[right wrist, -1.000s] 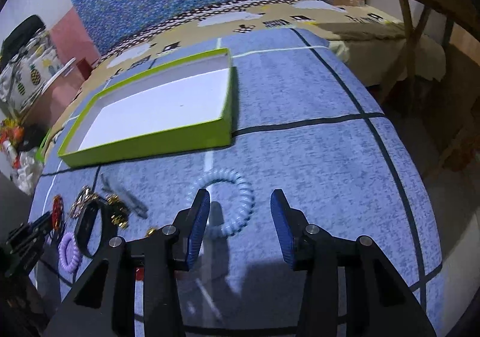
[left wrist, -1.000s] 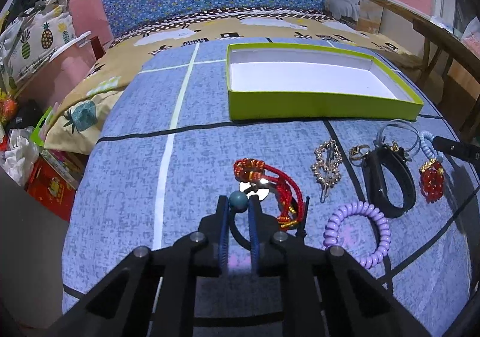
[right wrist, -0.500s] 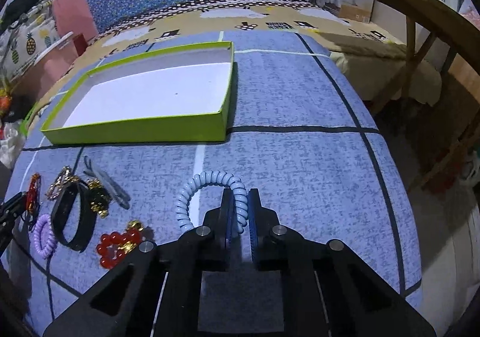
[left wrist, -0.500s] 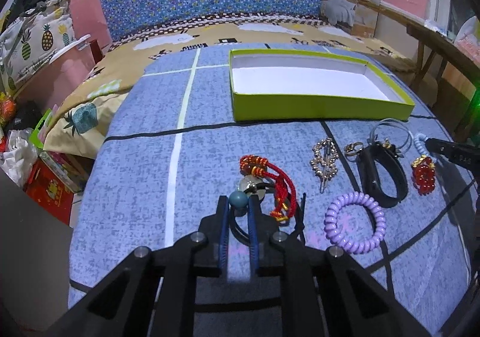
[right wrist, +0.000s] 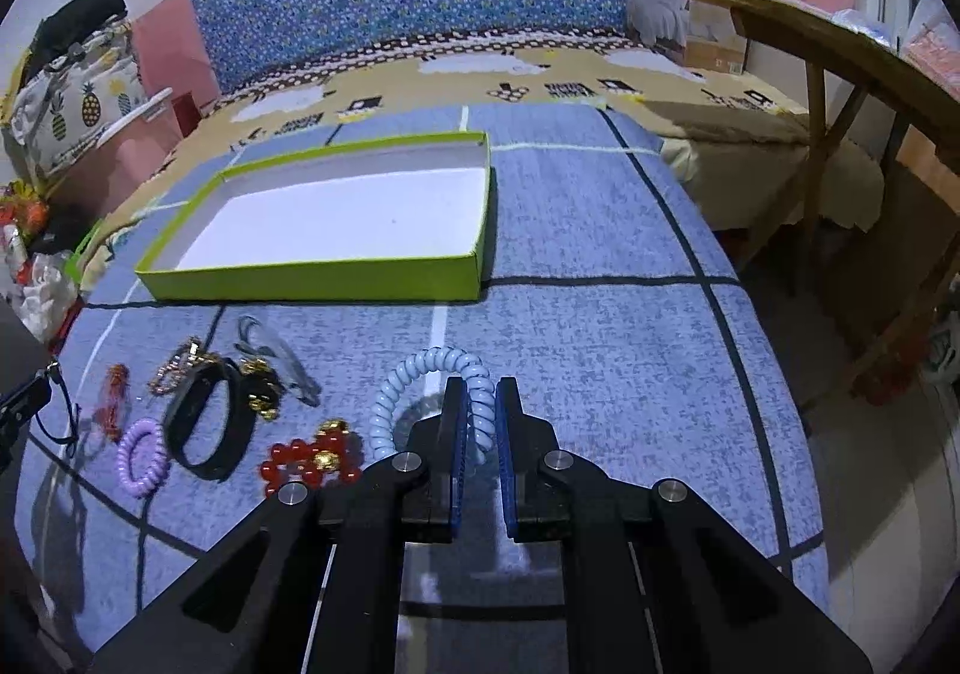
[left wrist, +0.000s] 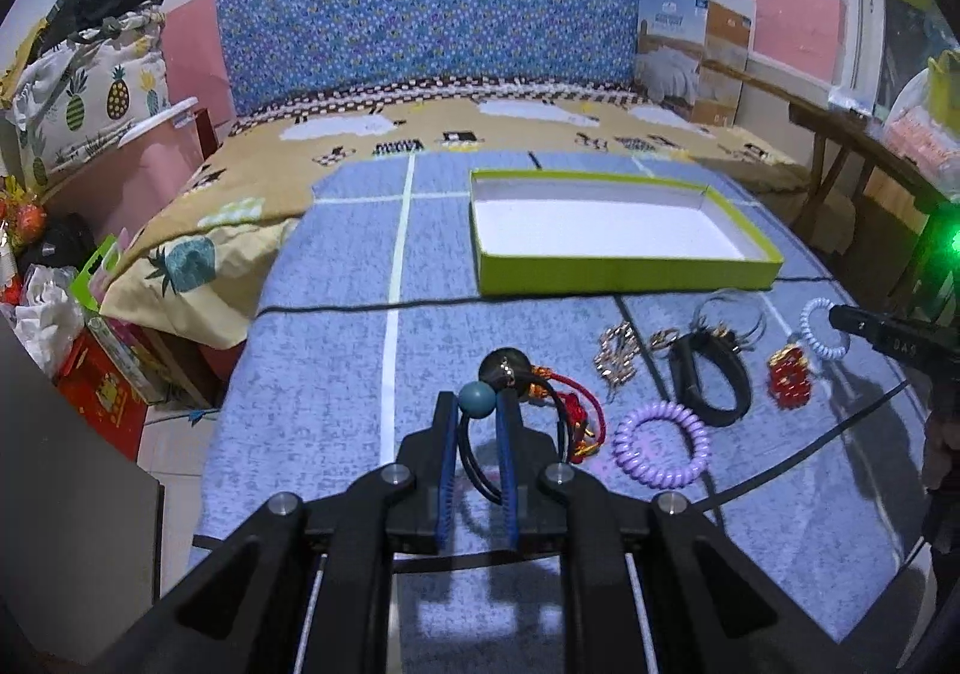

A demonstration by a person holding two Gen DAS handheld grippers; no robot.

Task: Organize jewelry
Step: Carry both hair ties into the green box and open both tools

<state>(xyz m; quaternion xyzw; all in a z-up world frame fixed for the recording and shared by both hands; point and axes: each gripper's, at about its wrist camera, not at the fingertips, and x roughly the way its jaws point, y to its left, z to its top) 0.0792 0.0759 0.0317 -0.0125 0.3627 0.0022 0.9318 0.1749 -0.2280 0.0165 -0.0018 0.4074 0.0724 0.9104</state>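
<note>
My left gripper (left wrist: 477, 404) is shut on a black hair tie with a teal bead (left wrist: 477, 400), lifted above the blue bedspread; a dark round charm (left wrist: 503, 366) hangs by it. My right gripper (right wrist: 480, 404) is shut on a pale blue spiral hair tie (right wrist: 420, 374), also seen in the left wrist view (left wrist: 823, 335). On the spread lie a red cord bracelet (left wrist: 576, 410), a purple spiral tie (left wrist: 660, 443), a black band (left wrist: 711, 386), a red bead bracelet (left wrist: 789, 377) and a gold hair clip (left wrist: 615, 362). The green box (left wrist: 624, 275) with a white inside stands beyond them.
A wooden table (right wrist: 840, 68) stands at the right of the bed. Bags and clutter (left wrist: 54, 314) sit on the floor at the left. The blue patterned headboard (left wrist: 450, 2) is at the back.
My right gripper shut on the pale blue spiral tie and lifted it. My left gripper rose with the teal-bead tie, pulling it up off the red cord bracelet.
</note>
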